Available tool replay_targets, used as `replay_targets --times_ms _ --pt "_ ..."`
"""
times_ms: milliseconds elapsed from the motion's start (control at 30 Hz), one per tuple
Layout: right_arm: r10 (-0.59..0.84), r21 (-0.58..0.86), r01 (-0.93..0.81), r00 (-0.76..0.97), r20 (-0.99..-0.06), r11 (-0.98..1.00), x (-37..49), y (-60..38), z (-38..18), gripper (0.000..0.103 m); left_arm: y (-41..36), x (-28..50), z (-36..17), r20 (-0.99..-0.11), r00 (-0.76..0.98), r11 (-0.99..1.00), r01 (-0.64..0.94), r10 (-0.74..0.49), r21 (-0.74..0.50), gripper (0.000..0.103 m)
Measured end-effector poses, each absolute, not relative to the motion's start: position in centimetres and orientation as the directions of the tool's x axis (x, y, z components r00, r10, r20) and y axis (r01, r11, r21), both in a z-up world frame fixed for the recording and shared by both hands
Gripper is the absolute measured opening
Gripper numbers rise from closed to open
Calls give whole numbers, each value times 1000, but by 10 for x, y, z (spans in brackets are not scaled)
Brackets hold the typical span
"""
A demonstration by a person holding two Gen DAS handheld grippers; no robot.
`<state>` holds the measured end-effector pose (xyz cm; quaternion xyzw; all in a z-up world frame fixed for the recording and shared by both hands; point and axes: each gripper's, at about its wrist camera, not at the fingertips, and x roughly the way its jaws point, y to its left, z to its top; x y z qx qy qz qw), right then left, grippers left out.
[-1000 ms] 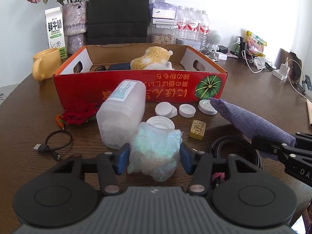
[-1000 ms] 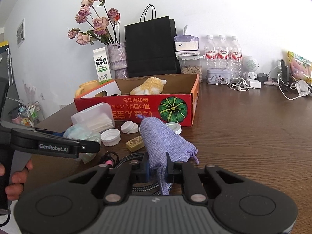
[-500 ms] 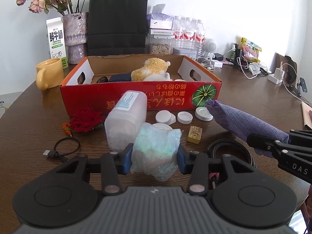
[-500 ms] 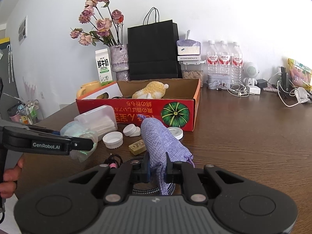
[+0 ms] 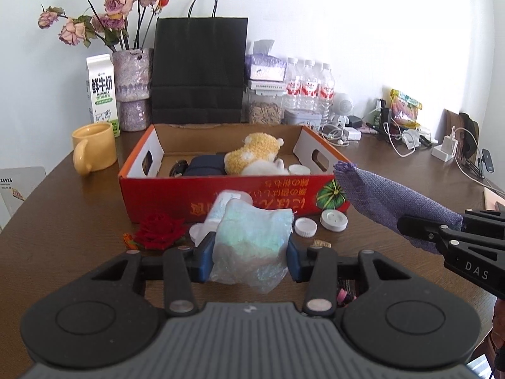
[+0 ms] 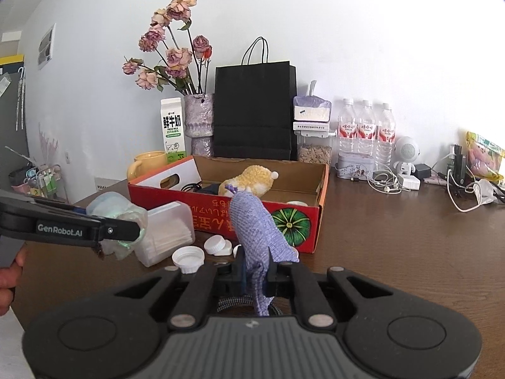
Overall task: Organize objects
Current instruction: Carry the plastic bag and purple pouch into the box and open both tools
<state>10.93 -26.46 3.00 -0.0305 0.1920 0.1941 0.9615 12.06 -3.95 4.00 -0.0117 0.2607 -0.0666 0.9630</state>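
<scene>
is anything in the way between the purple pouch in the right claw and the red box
Nothing visible blocks it. The purple pouch is held up in the right claw, near the red box front wall. Loose white caps lie on the table below, beneath its path. The box has bare floor at its right.

"鲜牛奶" and "fresh milk" printed on the milk carton [image 5: 101, 91], "das" on the right gripper [image 5: 442, 237] arm, "genrobot.ai" on the left gripper [image 6: 126, 230] arm, upside-down japanese lettering across the red box [image 5: 176, 202] front.
</scene>
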Motion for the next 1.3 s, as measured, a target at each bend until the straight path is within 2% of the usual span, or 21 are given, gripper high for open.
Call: replay_targets --times_ms 533,1300 --pt "361 -76 -398 886 -290 914 173 -225 73 7 -14 181 78 -415 907 997 58 -73 -49 45" --pt "332 -58 -374 875 -352 926 311 -197 44 7 0 306 61 -414 909 995 14 -52 -94 45"
